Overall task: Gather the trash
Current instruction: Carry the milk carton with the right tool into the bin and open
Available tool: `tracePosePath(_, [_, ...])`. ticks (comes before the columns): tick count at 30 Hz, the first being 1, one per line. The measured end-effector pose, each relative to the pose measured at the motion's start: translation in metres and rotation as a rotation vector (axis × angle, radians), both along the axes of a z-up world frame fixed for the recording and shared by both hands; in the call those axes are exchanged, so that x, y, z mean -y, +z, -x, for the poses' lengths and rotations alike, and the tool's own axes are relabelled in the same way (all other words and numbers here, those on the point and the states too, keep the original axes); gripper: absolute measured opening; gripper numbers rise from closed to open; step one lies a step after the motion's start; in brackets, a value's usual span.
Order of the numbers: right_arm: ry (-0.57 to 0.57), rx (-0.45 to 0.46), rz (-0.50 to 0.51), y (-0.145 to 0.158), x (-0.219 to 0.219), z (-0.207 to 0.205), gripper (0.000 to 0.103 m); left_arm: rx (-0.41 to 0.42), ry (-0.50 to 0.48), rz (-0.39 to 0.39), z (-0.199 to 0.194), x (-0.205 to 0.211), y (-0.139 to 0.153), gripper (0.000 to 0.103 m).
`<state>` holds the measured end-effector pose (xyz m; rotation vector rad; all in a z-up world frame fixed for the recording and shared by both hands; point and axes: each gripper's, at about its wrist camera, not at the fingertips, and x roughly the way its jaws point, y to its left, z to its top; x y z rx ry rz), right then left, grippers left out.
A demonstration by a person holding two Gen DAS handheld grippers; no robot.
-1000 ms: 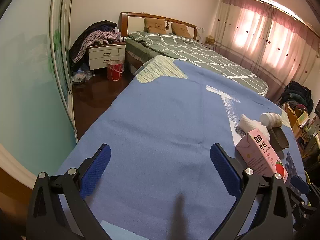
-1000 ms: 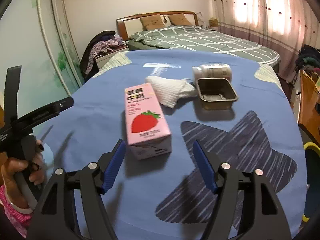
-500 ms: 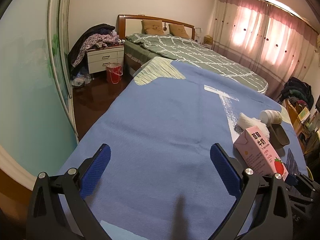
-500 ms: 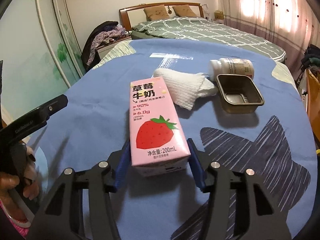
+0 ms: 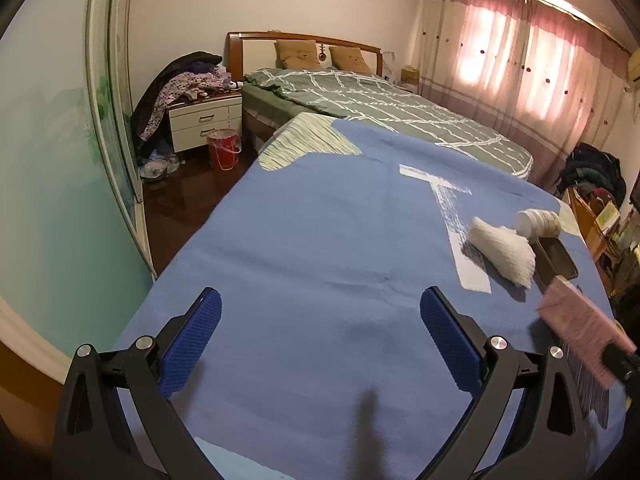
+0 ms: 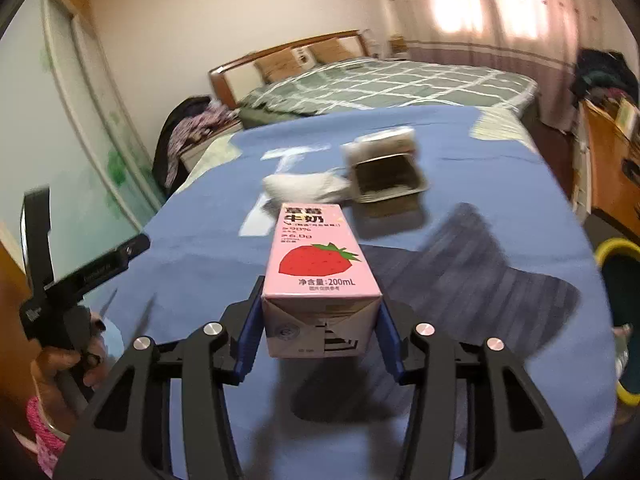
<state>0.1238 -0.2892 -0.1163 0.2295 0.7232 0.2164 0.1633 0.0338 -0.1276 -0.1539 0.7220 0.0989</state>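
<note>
pink milk carton (image 5: 580,340) in the left wrist view sits at 3 o'clock, blurred, cut off behind the dark right gripper; its long axis runs toward 10 o'clock. left gripper (image 5: 318,336) jaws stand wide apart over the blue table (image 5: 320,240), nothing between them. right wrist view: the carton (image 6: 320,276) is sharp, strawberry face up, long axis toward 12 o'clock, its folded end nearest; right gripper (image 6: 318,332) jaws are closing, clamped on its sides.

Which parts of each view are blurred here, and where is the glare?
Right wrist view: background smeared, tray and cloth streaked, milk carton sharp. Left wrist view: sharp except the carton; curtains blown out.
</note>
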Motion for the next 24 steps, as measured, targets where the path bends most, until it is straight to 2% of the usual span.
tracePosePath(7, [-0.152,0.031,0.026,0.005,0.054,0.025,0.048,-0.038,-0.098,-0.008,0.001,0.04,-0.004,0.098])
tracePosePath(17, [-0.494,0.022,0.047,-0.007,0.162,0.051,0.048,-0.069,-0.316,-0.052,0.005,0.134,-0.005,0.098])
tracePosePath(24, [-0.713,0.003,0.093,-0.015,0.215,0.071,0.048,-0.082,-0.404,-0.068,0.003,0.186,-0.001,0.098])
